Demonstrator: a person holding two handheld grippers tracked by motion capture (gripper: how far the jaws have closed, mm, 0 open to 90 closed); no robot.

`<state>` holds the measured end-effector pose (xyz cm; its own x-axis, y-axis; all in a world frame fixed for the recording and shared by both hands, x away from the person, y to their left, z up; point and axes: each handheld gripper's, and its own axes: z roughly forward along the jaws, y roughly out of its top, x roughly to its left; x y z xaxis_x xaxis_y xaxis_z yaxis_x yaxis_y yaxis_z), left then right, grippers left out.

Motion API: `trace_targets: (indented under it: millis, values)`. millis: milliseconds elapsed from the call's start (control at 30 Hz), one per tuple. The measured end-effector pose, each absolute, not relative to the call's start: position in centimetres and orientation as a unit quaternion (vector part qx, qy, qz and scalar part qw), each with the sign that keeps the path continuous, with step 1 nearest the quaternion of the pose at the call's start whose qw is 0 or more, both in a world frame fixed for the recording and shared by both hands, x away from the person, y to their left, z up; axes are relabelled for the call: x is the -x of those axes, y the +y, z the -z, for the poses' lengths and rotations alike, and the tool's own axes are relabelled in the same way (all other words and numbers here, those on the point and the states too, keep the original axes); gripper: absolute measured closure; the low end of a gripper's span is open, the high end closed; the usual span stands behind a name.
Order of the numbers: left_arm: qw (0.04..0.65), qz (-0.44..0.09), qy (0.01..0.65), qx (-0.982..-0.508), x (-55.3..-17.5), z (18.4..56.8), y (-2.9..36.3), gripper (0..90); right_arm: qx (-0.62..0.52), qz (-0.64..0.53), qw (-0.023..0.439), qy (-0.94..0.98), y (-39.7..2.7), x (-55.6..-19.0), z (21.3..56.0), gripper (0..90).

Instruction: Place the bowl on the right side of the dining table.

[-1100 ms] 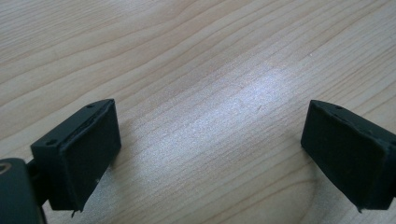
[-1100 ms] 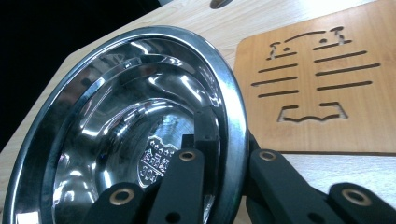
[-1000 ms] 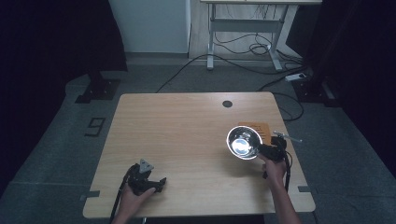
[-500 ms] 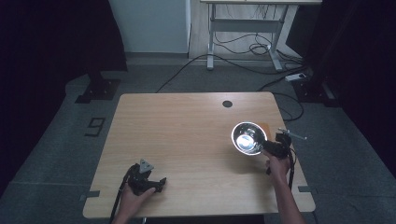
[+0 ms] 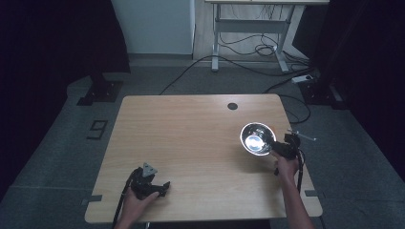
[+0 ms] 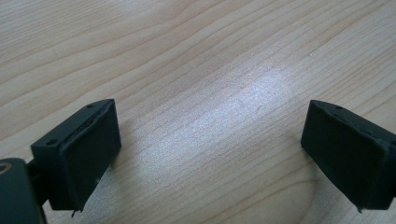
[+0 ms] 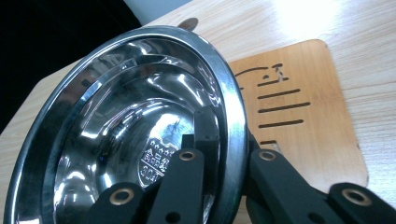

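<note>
Steel bowl gripped by its rim

The right tongs [image 7: 229,186] are clamped on the tilted steel bowl [image 5: 257,138], above a wooden board [image 7: 303,116] at the bench's [image 5: 191,138] right edge; the left tongs [image 6: 210,154] rest apart.

The table [image 5: 191,143] is of light wood and has a round dark hole [image 5: 232,106] near its far edge. It stands on a grey floor [image 5: 62,143]. Behind it there is a white wall [image 5: 153,26] and a desk frame [image 5: 248,33] with black cables [image 5: 248,47] under it. Dark curtains [image 5: 47,38] hang at both sides. A power strip [image 5: 303,78] lies on the floor at the right.
</note>
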<state>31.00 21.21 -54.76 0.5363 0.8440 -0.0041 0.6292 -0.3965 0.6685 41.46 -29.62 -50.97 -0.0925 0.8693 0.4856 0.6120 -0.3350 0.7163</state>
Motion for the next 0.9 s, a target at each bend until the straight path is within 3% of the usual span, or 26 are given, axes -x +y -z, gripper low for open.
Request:
trace_targets:
  millis: [900]
  values:
    - [0.315, -0.171, 0.45, -0.818, -31.0, 54.8, 21.2, 4.3, -0.682, -0.461, 0.145, 0.549, -32.0, -43.2, 53.1, 86.6]
